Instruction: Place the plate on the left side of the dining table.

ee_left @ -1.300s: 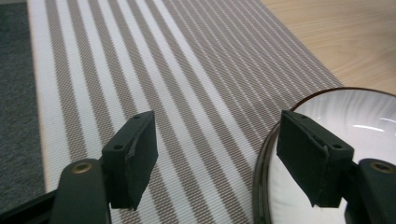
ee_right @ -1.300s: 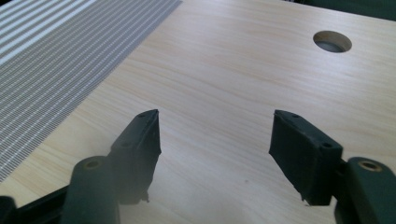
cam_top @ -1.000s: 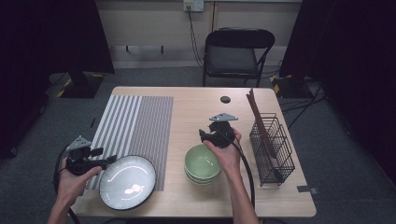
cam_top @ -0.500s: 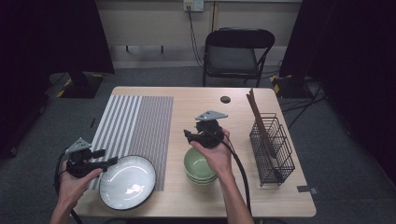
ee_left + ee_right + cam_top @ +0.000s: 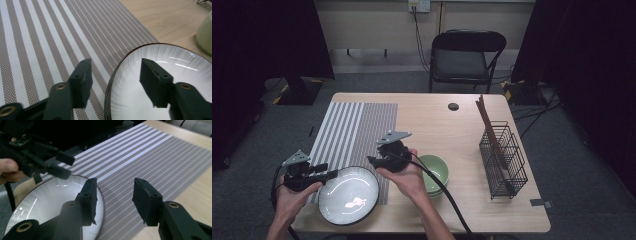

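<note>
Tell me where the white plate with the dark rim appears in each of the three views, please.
High view: the white plate lies at the bottom left, partly on the striped mat.
Left gripper view: it lies at the lower right, its rim between the tongs.
Right gripper view: it lies at the lower left.
Shared landmark: the striped mat.

The plate (image 5: 348,195) is lying partly on the mat's (image 5: 354,130) near edge; right of the plate, bowls (image 5: 435,172) are sitting stacked, and farther right of it a rack (image 5: 503,160) is standing.
</note>
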Action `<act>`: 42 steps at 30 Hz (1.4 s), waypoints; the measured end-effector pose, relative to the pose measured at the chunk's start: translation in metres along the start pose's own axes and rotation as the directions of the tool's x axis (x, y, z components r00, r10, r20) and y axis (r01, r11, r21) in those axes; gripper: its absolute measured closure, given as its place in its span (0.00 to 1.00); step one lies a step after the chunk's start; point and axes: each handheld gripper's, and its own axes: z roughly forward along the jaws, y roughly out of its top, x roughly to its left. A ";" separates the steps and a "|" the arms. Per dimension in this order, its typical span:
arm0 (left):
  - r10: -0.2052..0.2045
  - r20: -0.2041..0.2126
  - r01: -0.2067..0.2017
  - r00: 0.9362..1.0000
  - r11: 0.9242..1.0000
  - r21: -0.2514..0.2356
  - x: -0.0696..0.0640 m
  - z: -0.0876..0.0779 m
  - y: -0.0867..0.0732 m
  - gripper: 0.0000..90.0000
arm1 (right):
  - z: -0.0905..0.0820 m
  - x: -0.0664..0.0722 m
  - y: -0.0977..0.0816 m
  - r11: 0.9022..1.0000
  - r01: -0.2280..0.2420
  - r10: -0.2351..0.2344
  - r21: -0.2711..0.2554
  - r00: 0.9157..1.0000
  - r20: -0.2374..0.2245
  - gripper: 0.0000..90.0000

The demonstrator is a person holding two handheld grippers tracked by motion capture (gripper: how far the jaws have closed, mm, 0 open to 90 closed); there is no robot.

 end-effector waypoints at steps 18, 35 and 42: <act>-0.009 0.058 0.008 0.998 1.000 0.013 0.014 0.002 -0.009 0.64 | 0.067 0.013 -0.027 0.991 -0.032 0.036 0.128 0.999 -0.032 0.76; -0.018 0.119 0.014 0.993 0.999 0.033 0.020 0.008 -0.013 0.91 | 0.074 0.002 -0.039 0.987 -0.087 0.093 0.132 0.995 -0.041 0.95; -0.020 0.124 0.016 0.992 0.999 0.032 0.020 0.010 -0.013 0.93 | 0.076 0.000 -0.039 0.986 -0.100 0.108 0.137 0.993 -0.051 0.95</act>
